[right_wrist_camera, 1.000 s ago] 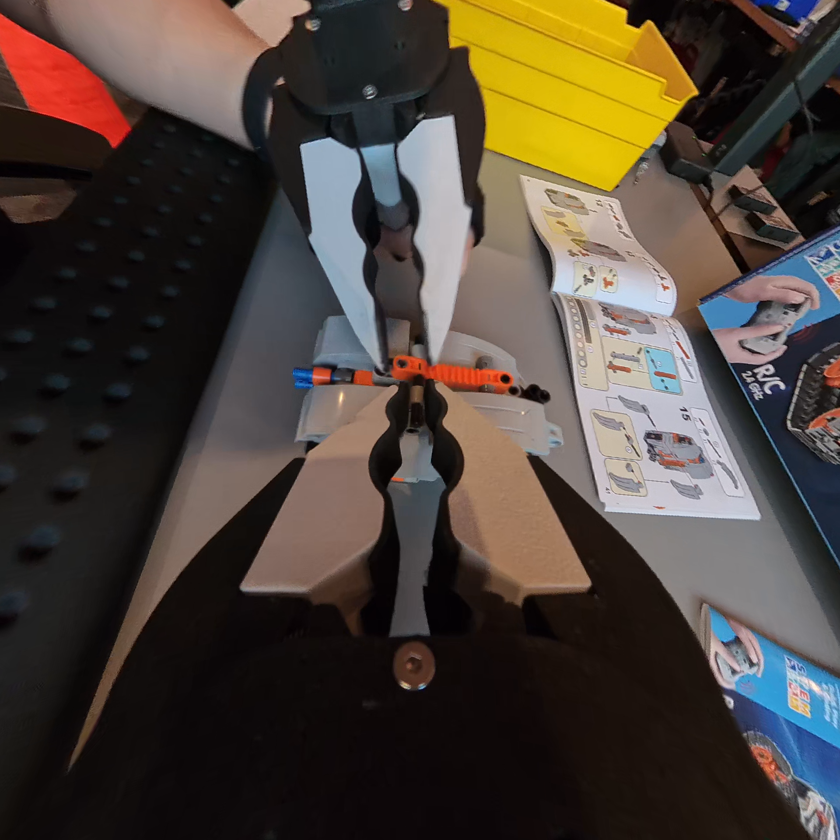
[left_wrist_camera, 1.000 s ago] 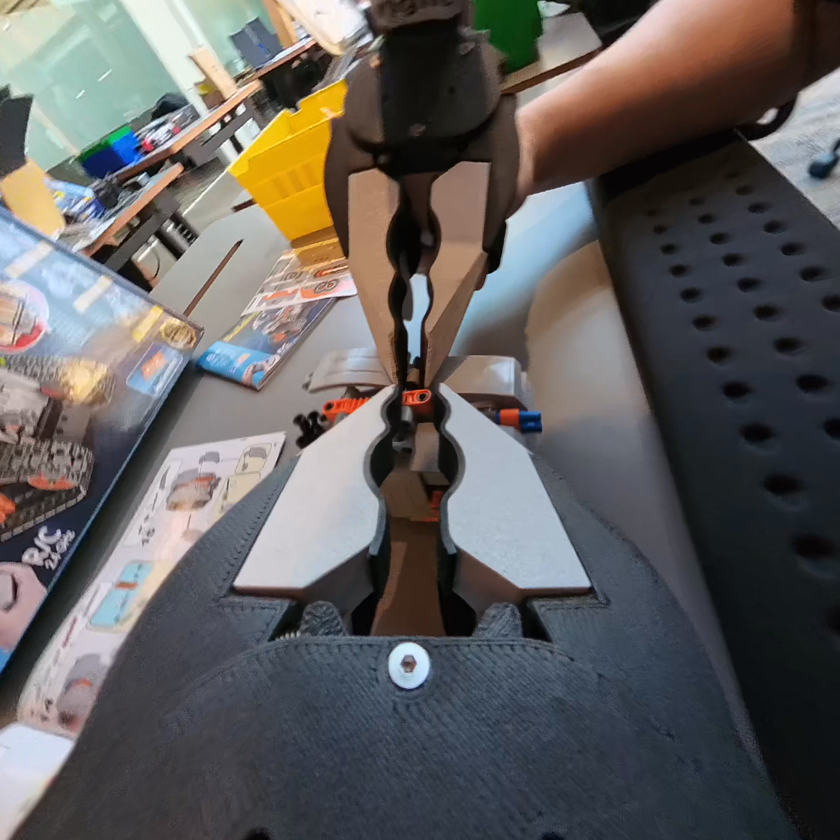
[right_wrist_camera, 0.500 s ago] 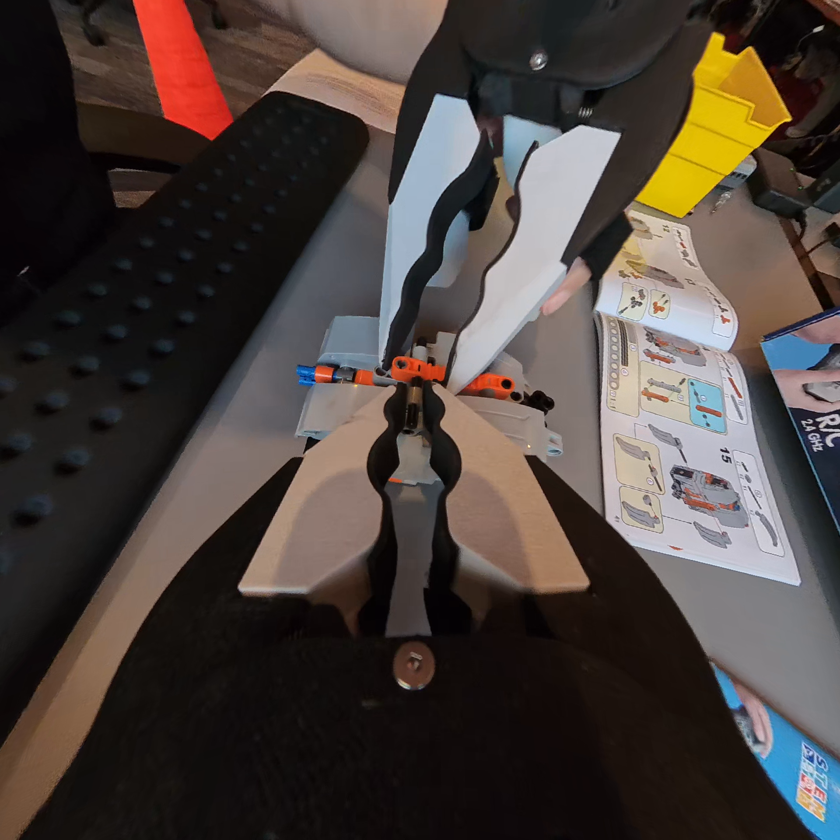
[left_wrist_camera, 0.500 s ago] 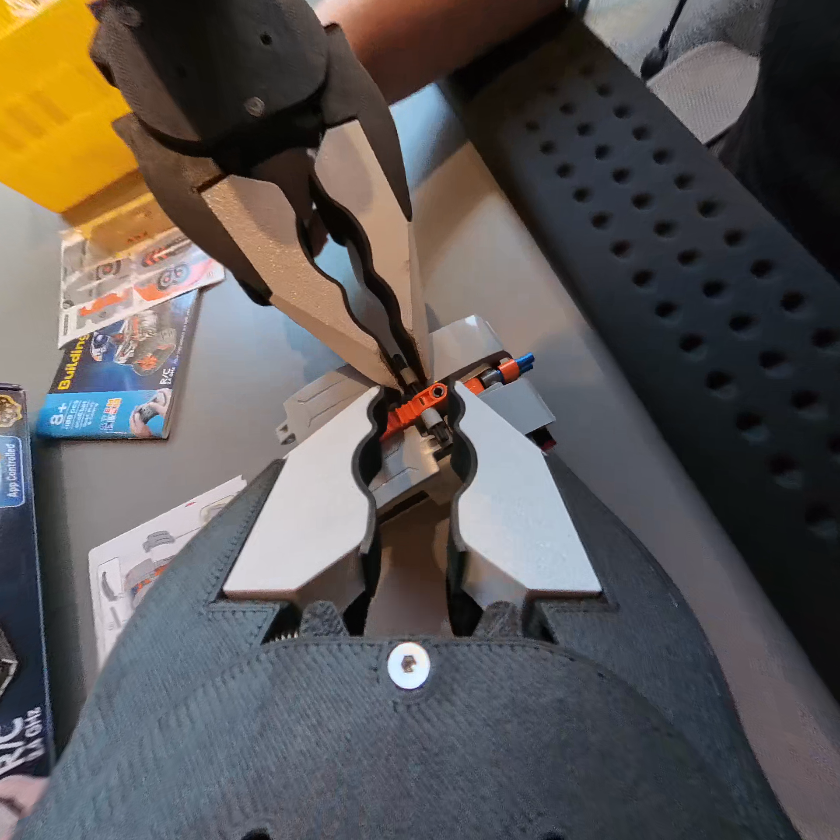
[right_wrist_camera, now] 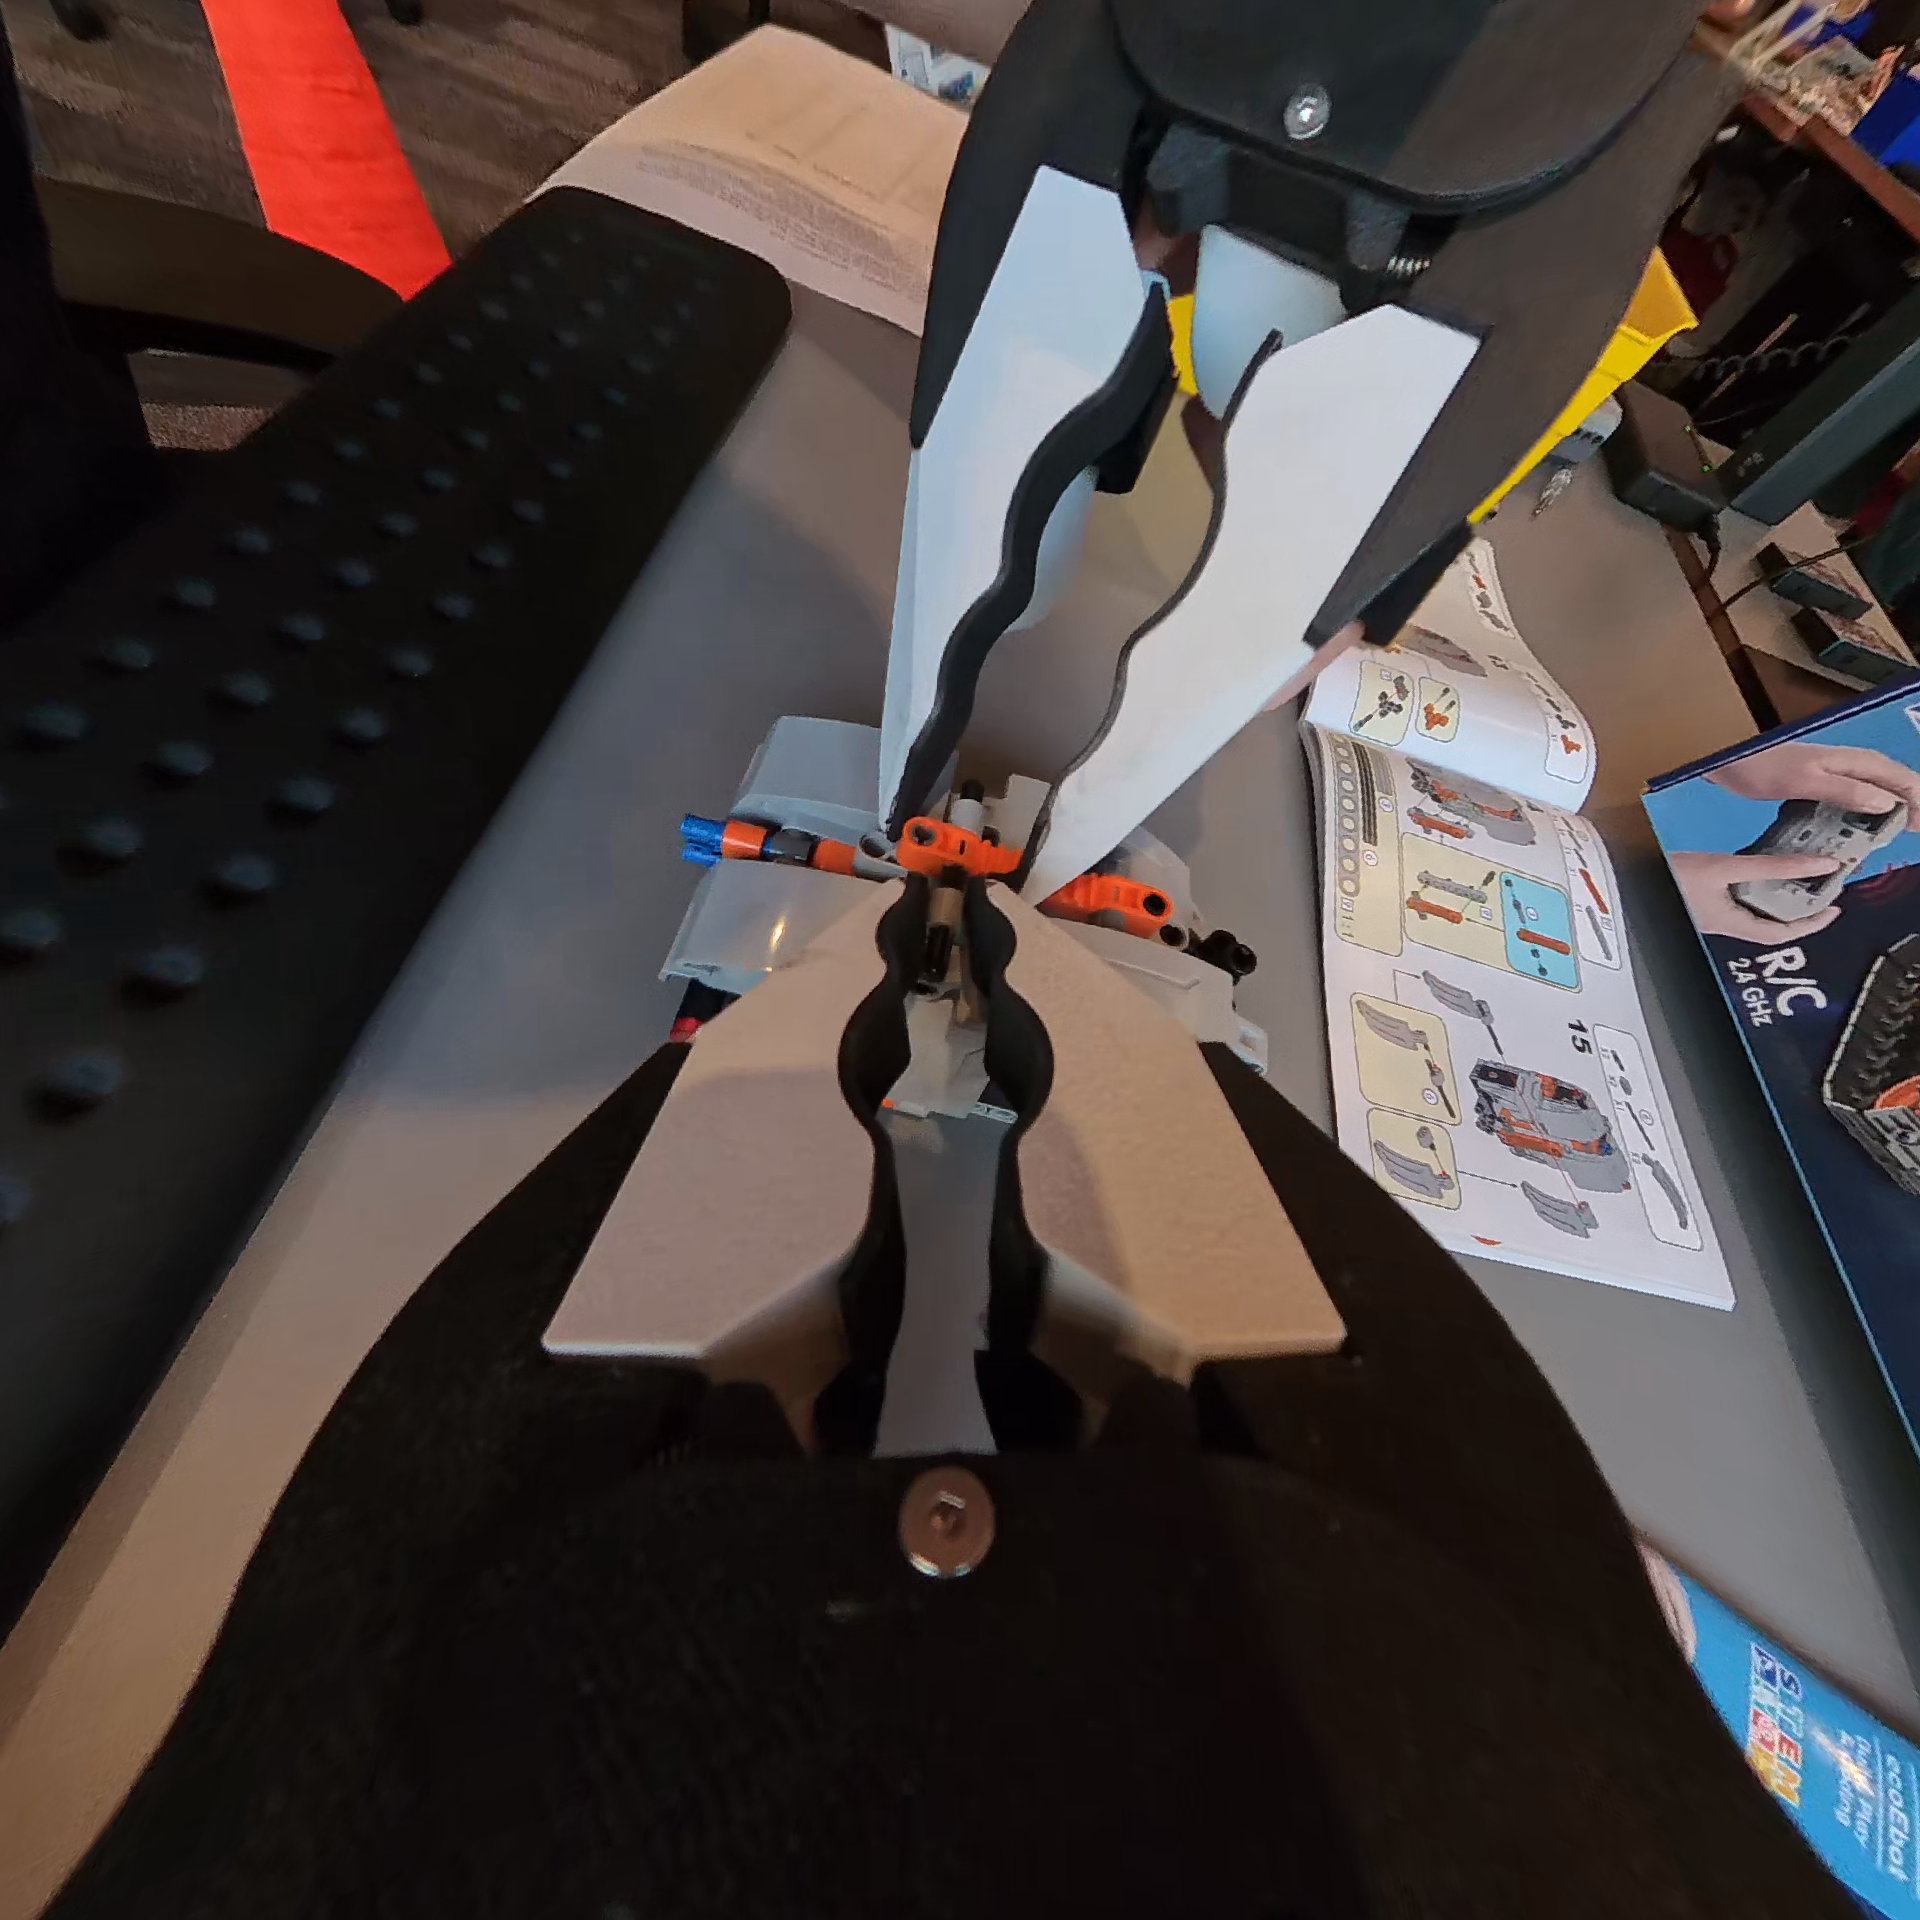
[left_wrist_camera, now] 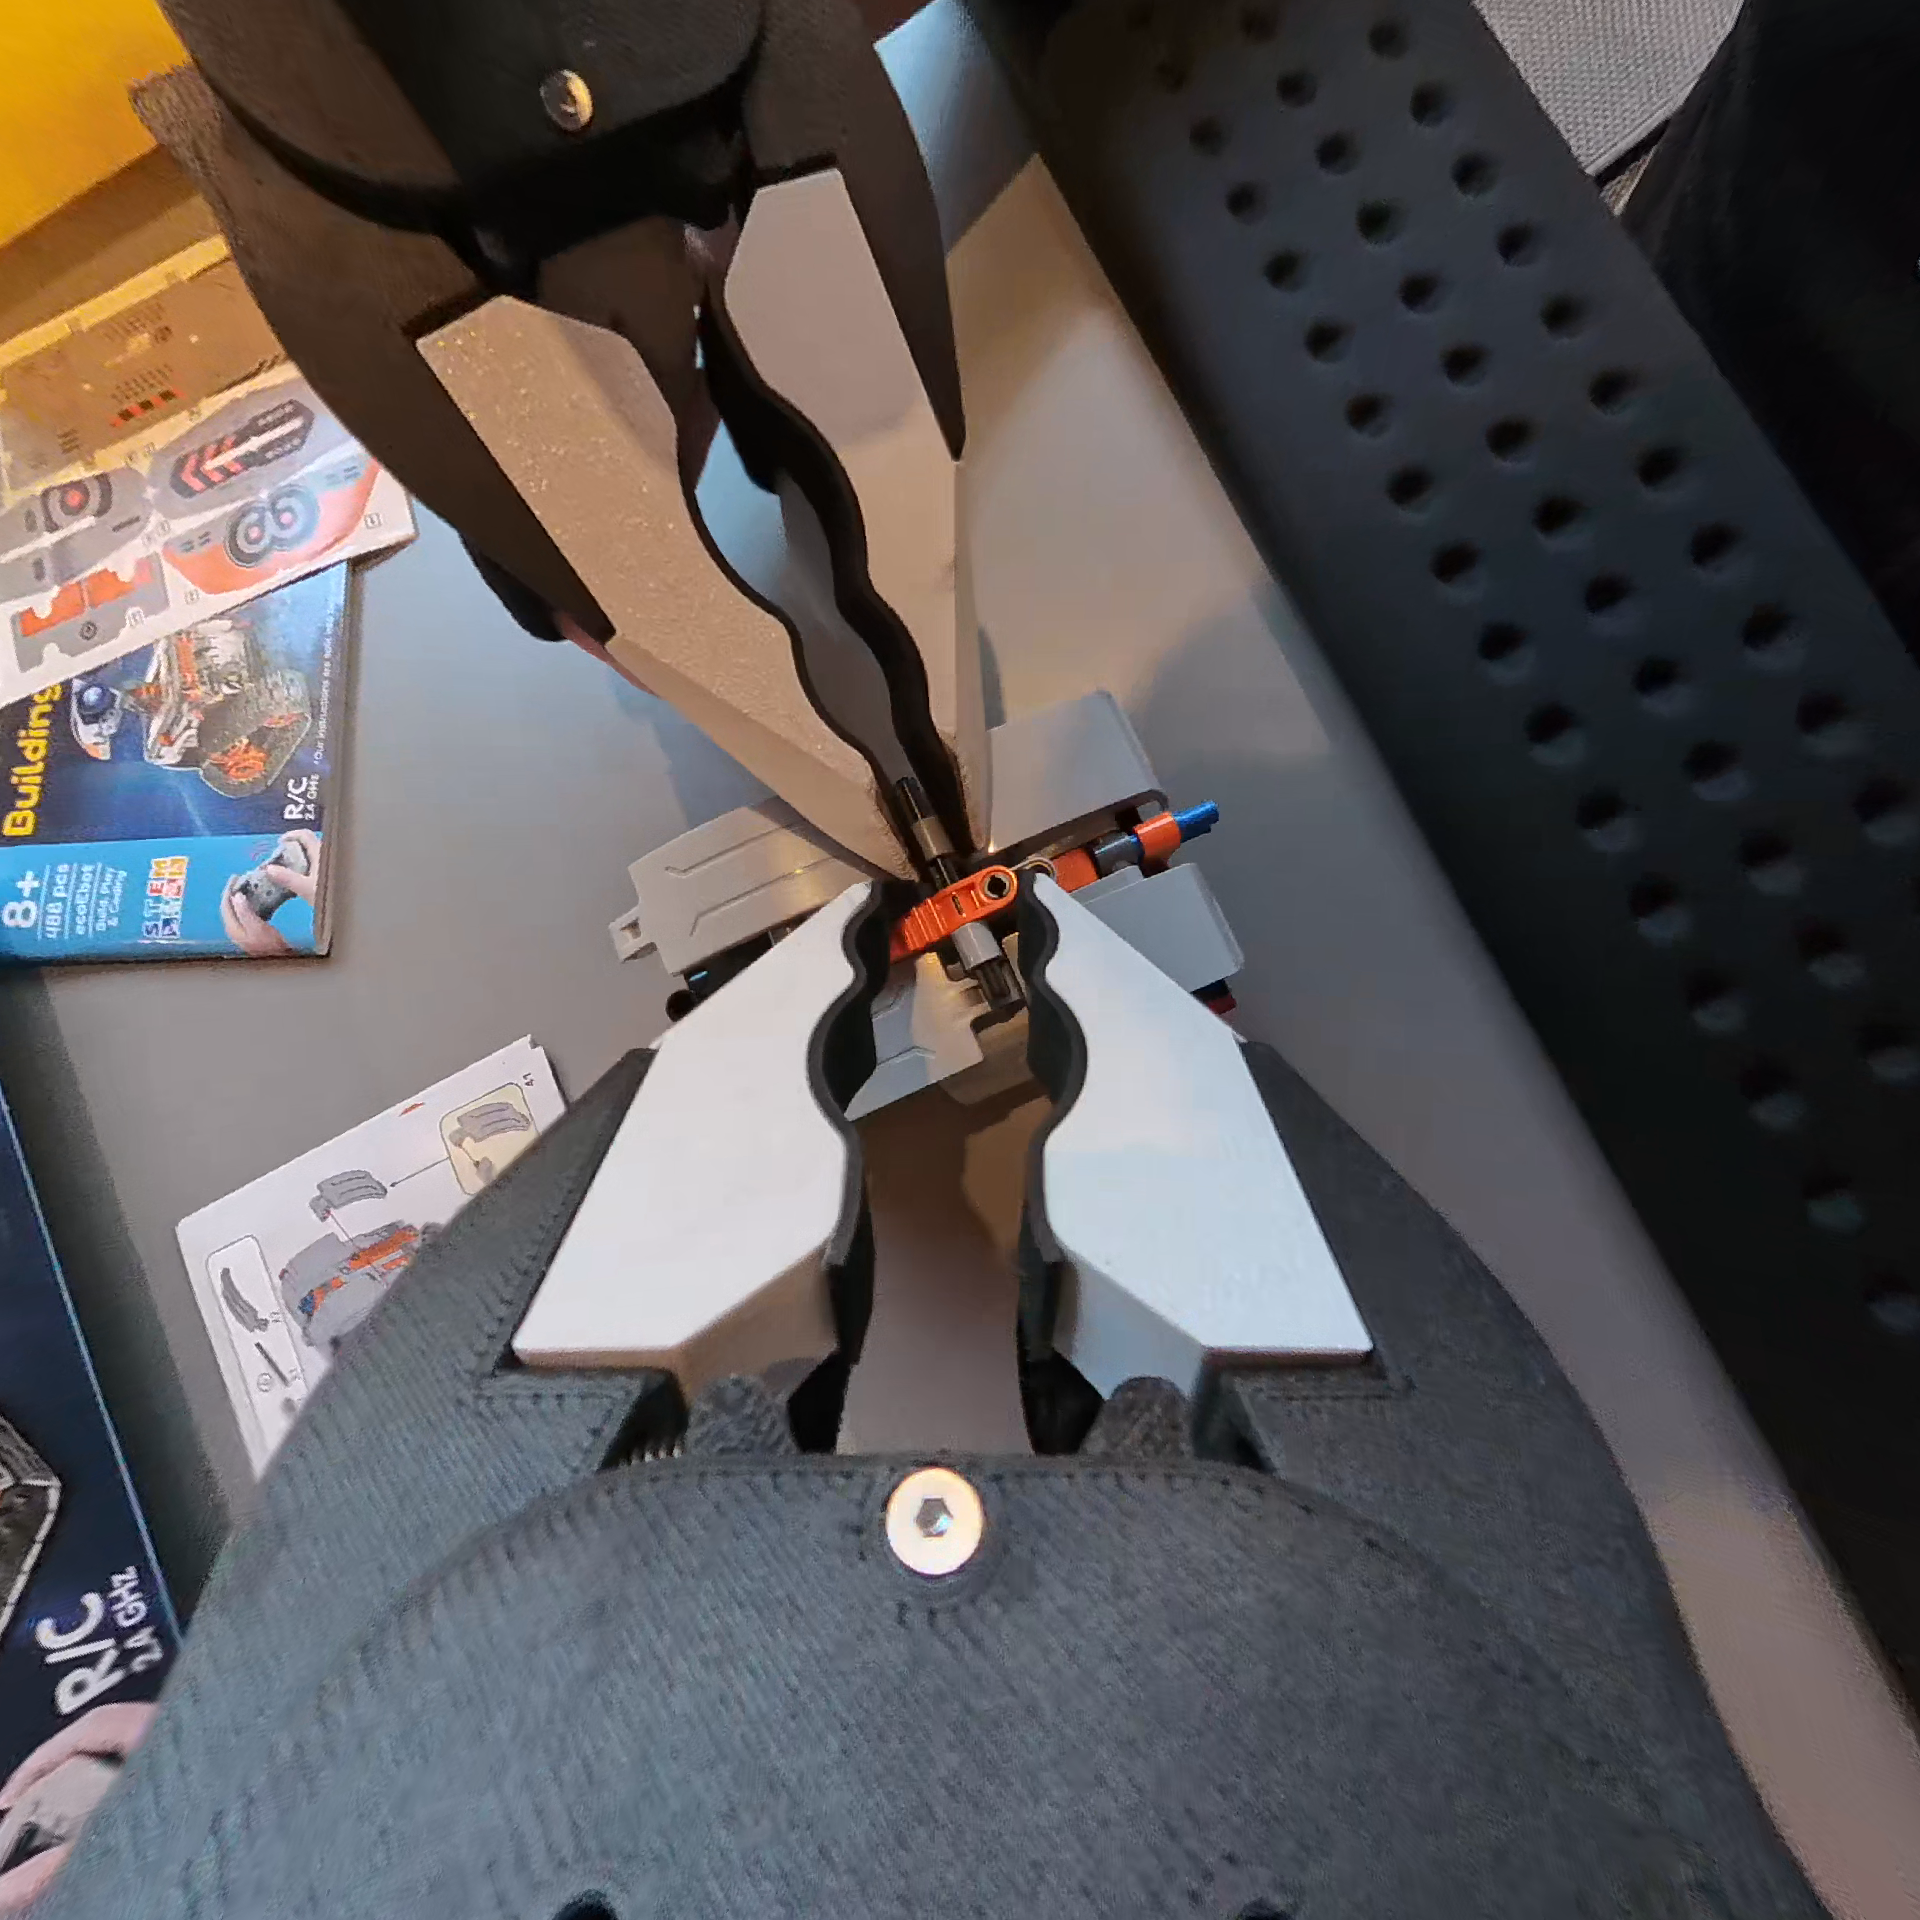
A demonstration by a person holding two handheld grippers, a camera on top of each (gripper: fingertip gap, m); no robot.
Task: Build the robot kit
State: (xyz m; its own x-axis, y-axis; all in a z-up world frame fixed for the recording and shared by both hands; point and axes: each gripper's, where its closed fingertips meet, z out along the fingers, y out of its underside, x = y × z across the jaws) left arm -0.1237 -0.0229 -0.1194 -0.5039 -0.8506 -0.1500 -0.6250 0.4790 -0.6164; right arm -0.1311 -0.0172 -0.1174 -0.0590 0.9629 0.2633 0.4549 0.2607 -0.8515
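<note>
You've got an orange beam on a light grey model, with a blue pin tip. Your fingers are pale grey with wavy black pads, over a plain grey surface.

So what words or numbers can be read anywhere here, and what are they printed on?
I can't copy out the wording; these things bear print:
Blue booklet: cover lettering, legible.
Sticker sheet: markings too small to read.
Open instruction booklet: step numbers, legible.
Dark blue box: white lettering, legible.
Printed paper sheet: too blurred to read.

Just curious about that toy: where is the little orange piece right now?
The orange piece sits atop the grey toy model at the centre of both views, between the two grippers' tips.
</note>
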